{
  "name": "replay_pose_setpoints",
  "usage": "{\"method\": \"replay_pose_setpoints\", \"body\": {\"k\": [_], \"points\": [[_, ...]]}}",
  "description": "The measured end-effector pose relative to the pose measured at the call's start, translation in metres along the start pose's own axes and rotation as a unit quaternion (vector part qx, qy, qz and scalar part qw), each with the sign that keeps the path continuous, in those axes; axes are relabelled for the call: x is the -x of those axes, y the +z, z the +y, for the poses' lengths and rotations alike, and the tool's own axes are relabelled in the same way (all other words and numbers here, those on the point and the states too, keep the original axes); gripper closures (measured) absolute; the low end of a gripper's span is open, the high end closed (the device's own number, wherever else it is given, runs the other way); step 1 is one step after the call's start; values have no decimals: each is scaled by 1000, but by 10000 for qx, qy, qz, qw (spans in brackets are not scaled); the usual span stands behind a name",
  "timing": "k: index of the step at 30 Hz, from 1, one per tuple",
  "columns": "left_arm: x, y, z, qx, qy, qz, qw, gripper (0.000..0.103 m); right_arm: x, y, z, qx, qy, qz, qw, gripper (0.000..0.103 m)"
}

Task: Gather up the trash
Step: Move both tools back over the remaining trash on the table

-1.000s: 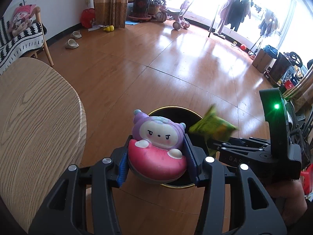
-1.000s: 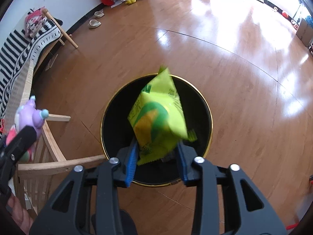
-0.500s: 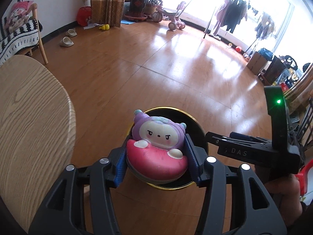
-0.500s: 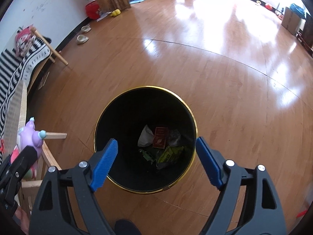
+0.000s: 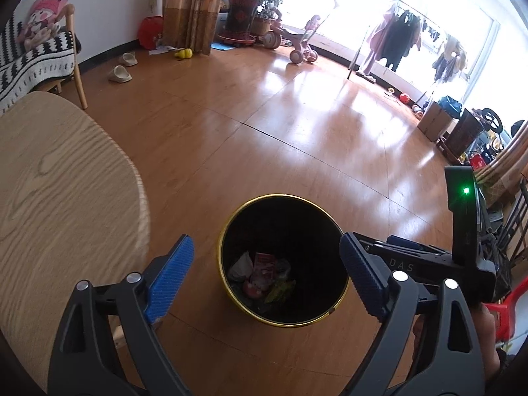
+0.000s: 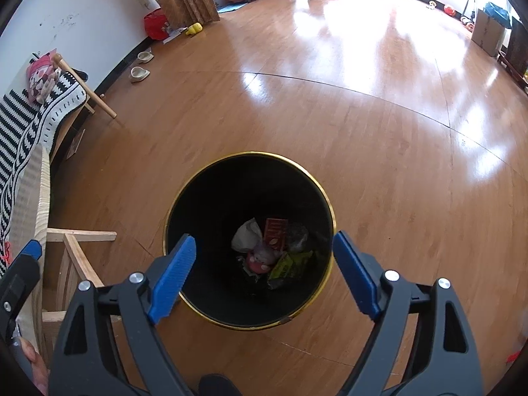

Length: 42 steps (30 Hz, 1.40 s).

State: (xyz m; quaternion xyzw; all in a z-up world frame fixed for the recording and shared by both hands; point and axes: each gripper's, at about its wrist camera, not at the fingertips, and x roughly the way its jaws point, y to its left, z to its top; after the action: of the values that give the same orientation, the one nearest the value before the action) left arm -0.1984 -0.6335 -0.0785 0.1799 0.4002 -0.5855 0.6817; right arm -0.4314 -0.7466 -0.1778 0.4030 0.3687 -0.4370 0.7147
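Note:
A black bin with a gold rim (image 5: 231, 217) (image 6: 250, 155) stands on the wooden floor below both grippers. At its bottom lie the pink and purple toy (image 5: 252, 288) (image 6: 262, 257), a green snack packet (image 5: 280, 290) (image 6: 290, 264), a red wrapper (image 6: 276, 232) and white crumpled paper (image 6: 246, 235). My left gripper (image 5: 265, 279) is open and empty above the bin. My right gripper (image 6: 264, 275) is open and empty above the bin; its body shows at the right in the left wrist view (image 5: 429, 260).
A round wooden table top (image 5: 59, 178) is at the left of the bin. A wooden frame (image 6: 72, 257) and a bench with a striped blanket (image 6: 29, 122) stand left. Slippers (image 5: 120, 73), a tricycle (image 5: 297, 44) and a clothes rack (image 5: 396, 33) are far off.
My left gripper opened and the pink and purple toy dropped into the bin. My right gripper had let the green packet fall in just before and stays open.

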Motion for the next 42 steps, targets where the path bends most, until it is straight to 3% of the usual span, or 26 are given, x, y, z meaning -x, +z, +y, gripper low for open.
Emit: {"method": "replay_pose_setpoints", "body": {"k": [4,11,15,18,23,25,28,29,33,35,38,42], "points": [[27,2,13,34,187,-81,9998,11,6,-2,24,205,158,-49,9997,20],[106,0,76,494,749,-422,9951,10,39,-19,115,1055,603,-334,9920,20],[161,-17,128,858,1258,-524,9869,10,56,-38,181,1655,977,-331,9808,20],[202,-36,170,1208,1601,-652,9775,10,74,-61,244,2212,1318,-354,9656,20],[287,-88,249,2073,2208,-934,9484,10,95,-108,344,3007,1896,-166,9345,20],[321,-116,281,2425,2481,-1040,9321,10,99,-128,378,3292,2014,-73,9225,20],[372,-165,327,3018,3014,-996,8990,10,109,-170,438,3791,2239,116,8978,20],[383,-176,340,3168,3098,-978,8911,10,113,-185,452,3930,2335,182,8892,20],[437,-248,394,3975,3525,-849,8429,10,124,-234,501,4341,2636,516,8599,20],[453,-274,414,4283,3600,-819,8248,10,125,-260,521,4445,2822,796,8465,20],[465,-307,435,4595,3530,-768,8114,10,126,-287,546,4563,2948,1067,8328,20],[461,-321,450,4707,3395,-672,8116,10,122,-314,568,4670,2988,1324,8216,20]]}}
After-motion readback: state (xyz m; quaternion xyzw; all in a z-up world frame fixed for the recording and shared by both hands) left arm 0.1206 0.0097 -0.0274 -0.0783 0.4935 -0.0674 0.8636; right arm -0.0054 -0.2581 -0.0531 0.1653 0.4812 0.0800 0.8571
